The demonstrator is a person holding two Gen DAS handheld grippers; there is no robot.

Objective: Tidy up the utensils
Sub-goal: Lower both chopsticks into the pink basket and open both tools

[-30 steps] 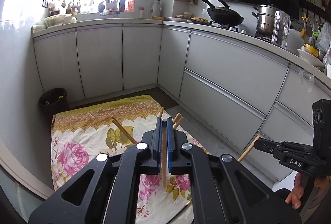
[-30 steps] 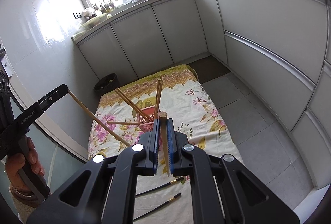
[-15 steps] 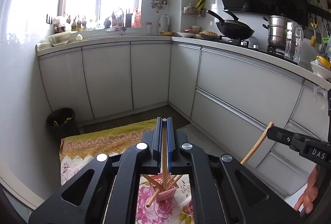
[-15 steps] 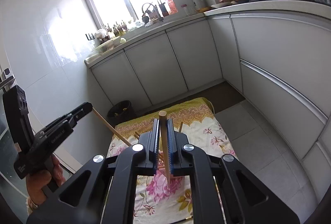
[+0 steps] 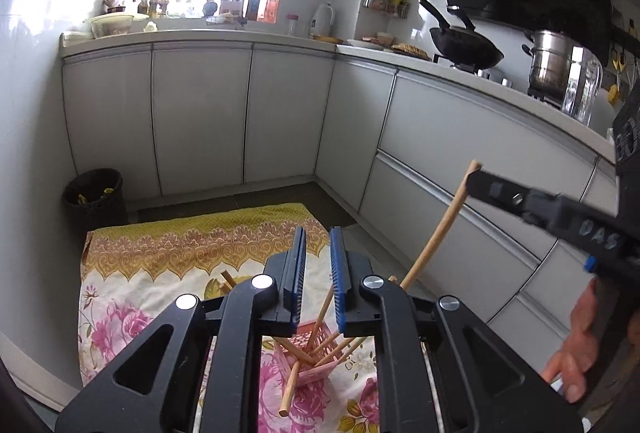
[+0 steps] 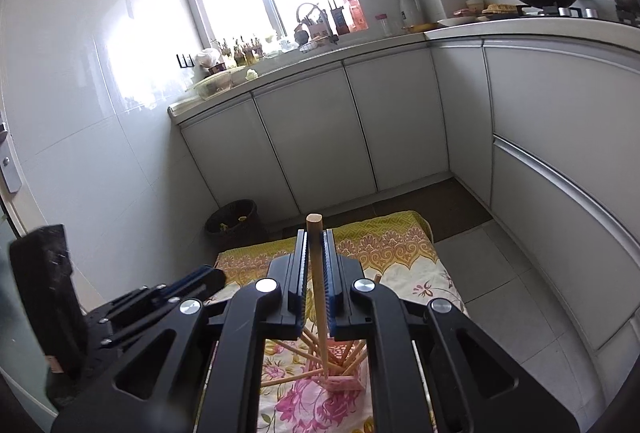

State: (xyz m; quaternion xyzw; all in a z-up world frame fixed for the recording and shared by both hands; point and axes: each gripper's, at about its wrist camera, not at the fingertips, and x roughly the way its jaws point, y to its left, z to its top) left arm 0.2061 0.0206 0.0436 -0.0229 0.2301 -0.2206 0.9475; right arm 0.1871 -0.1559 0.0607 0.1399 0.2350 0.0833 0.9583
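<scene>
**Kitchen floor, chopsticks going into a pink holder**

Grey cabinets (image 5: 200, 113) wrap around a small kitchen, with a bright window above the counter and a black wok (image 5: 466, 47) on the stove. On the tiled floor lies a floral cloth (image 5: 120, 293) with a yellow border, near a dark waste bin (image 5: 94, 197).

A pink slotted holder (image 5: 316, 355) stands on the cloth, with several wooden chopsticks leaning out of it at different angles.

The left gripper (image 5: 318, 273) is above the holder. Its jaws have just been opening and now stand apart, with nothing pressed between them; one chopstick (image 5: 306, 349) slants below them into the holder.

The right gripper (image 6: 316, 273) is clenched on a wooden chopstick (image 6: 318, 297), held nearly upright, its lower tip down at the holder (image 6: 344, 379). A person's hand (image 5: 580, 353) holds that gripper's handle.
</scene>
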